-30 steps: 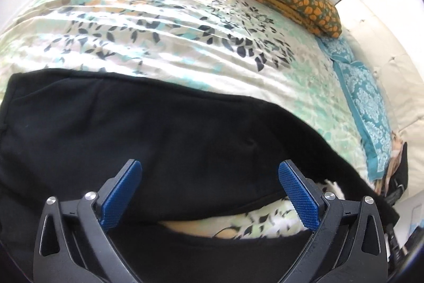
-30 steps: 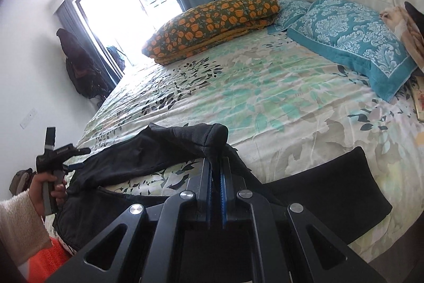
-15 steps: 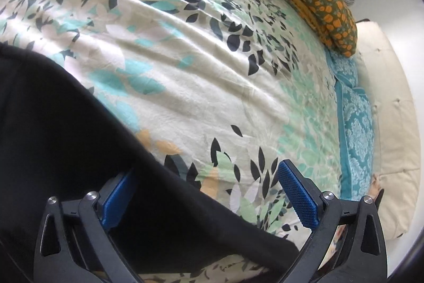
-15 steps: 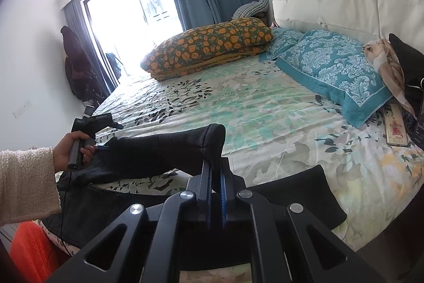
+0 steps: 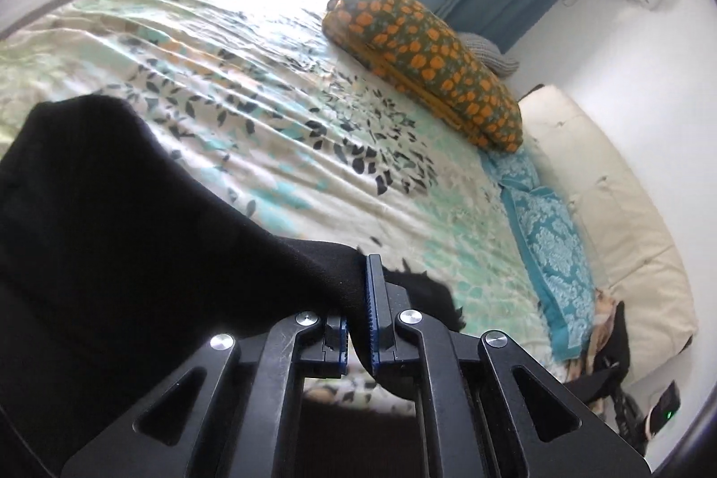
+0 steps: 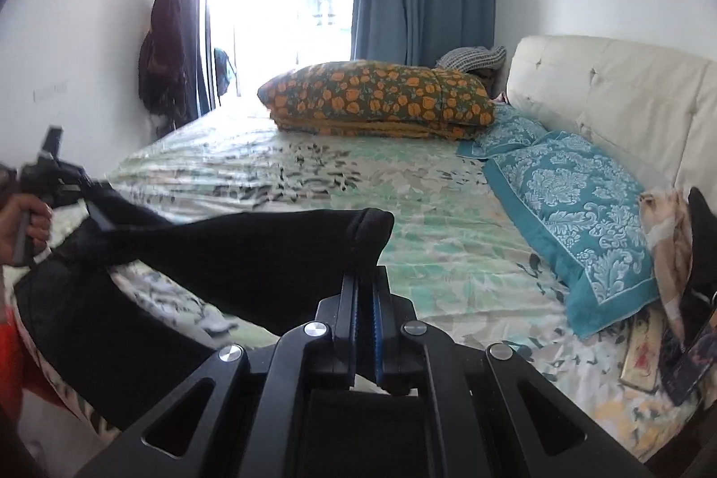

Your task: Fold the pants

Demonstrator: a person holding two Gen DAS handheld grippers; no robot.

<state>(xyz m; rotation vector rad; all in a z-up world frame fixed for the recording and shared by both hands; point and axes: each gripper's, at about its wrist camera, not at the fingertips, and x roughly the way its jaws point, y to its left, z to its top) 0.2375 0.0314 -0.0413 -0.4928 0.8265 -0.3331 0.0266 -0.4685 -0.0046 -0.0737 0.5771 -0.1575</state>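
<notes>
Pants (image 6: pixel 251 254) hang pinched in both left tongs (image 5: pixel 358 299) and right tongs (image 6: pixel 364 307); no writing legible.

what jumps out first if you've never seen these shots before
The black pants stretch lifted above the floral bedspread, one end pinched in the right claw, the other in the left claw. Behind them, an orange-flowered folded quilt lies near the cream headboard, with teal pillows beside it.

Black claw (image 6: pixel 364 299), blue ridged pads (image 5: pixel 373 299)
</notes>
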